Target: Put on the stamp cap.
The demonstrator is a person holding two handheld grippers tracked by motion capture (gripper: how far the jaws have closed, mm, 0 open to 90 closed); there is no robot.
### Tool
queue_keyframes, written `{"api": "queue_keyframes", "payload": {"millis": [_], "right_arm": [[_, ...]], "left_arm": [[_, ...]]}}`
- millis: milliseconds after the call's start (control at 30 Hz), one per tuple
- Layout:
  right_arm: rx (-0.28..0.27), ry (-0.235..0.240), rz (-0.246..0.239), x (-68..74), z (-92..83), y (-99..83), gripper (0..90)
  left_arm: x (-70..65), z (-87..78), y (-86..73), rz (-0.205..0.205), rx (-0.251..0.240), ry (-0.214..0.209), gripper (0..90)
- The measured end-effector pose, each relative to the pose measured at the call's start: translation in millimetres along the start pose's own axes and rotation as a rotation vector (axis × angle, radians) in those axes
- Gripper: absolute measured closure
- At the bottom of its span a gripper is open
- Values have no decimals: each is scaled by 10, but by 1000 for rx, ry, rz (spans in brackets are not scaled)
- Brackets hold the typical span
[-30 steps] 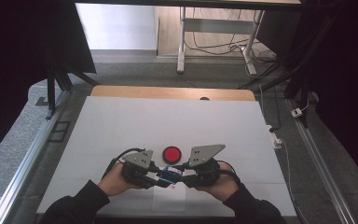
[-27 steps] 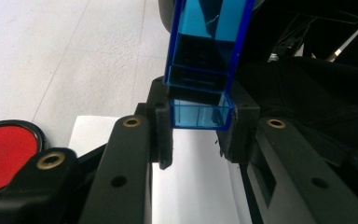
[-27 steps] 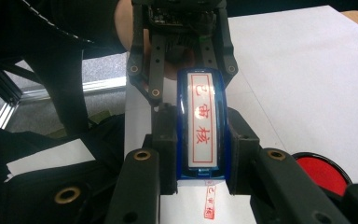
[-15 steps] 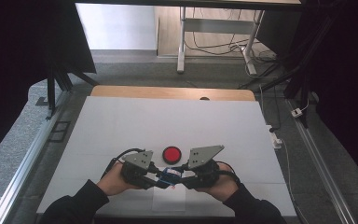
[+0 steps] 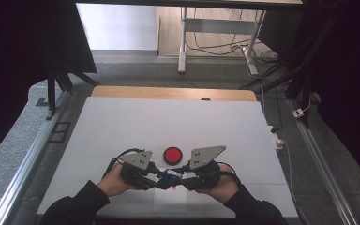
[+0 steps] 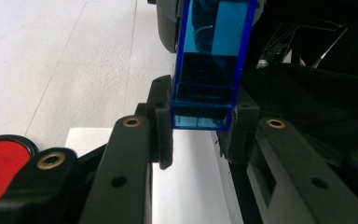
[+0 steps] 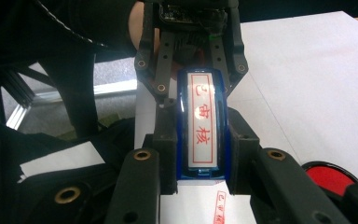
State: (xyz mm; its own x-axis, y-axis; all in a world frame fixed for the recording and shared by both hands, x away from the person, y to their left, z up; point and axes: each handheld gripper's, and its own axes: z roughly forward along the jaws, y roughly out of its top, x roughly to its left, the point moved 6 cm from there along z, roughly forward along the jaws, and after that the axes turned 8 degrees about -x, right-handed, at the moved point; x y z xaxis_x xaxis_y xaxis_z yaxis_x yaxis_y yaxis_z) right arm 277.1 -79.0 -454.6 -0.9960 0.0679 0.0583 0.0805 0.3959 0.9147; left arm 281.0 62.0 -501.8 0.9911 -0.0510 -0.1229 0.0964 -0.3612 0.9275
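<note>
A: The blue stamp (image 5: 170,174) is clamped at both ends, held just above the white paper slip (image 5: 170,202) and just on the near side of the red ink pad (image 5: 172,154), which serves as the landmark on the white table (image 5: 178,122).

B: Who has what, left to right?

A: To the pad's near left, the left gripper (image 5: 155,178) has its jaws closed on one end of the stamp (image 6: 210,65). To the pad's near right, the right gripper (image 5: 183,180) grips the other end (image 7: 201,126). The stamp bridges the two.

B: What does it look like?

A: A long, narrow block of translucent blue plastic with squared edges. One face carries a white label with red characters inside a red border. A red imprint (image 7: 222,205) sits on the paper below it.

B: How would it handle?

A: Probably light and rigid, with glossy sides that could slide between hard pads. Judging by the shape, the flat long sides near either end offer the surest hold, square to the jaws. Twisting the two ends against each other looks risky.
</note>
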Motion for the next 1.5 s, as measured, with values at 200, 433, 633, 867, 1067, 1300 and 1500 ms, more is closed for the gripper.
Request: {"api": "queue_keyframes", "payload": {"millis": [200,433,633,867,1067,1300,1500], "right_arm": [[7,-2,-9,1,7,-6,707],[21,-16,-24,-1,9,-11,706],[22,-27,-28,-9,4,-8,706],[18,-36,-31,-10,-6,-1,706],[6,-46,-29,-15,-26,10,706],[-1,-60,-23,-21,-43,18,706],[-8,-72,-22,-30,-63,28,706]], "left_arm": [[5,4,-15,9,8,6,682],[7,21,-22,15,21,37,667],[21,21,-29,17,31,69,598],[25,23,-33,-3,47,98,504],[29,-25,-17,-35,50,140,438],[30,-137,-6,-78,39,216,351],[40,-243,-32,-102,54,313,240]]}}
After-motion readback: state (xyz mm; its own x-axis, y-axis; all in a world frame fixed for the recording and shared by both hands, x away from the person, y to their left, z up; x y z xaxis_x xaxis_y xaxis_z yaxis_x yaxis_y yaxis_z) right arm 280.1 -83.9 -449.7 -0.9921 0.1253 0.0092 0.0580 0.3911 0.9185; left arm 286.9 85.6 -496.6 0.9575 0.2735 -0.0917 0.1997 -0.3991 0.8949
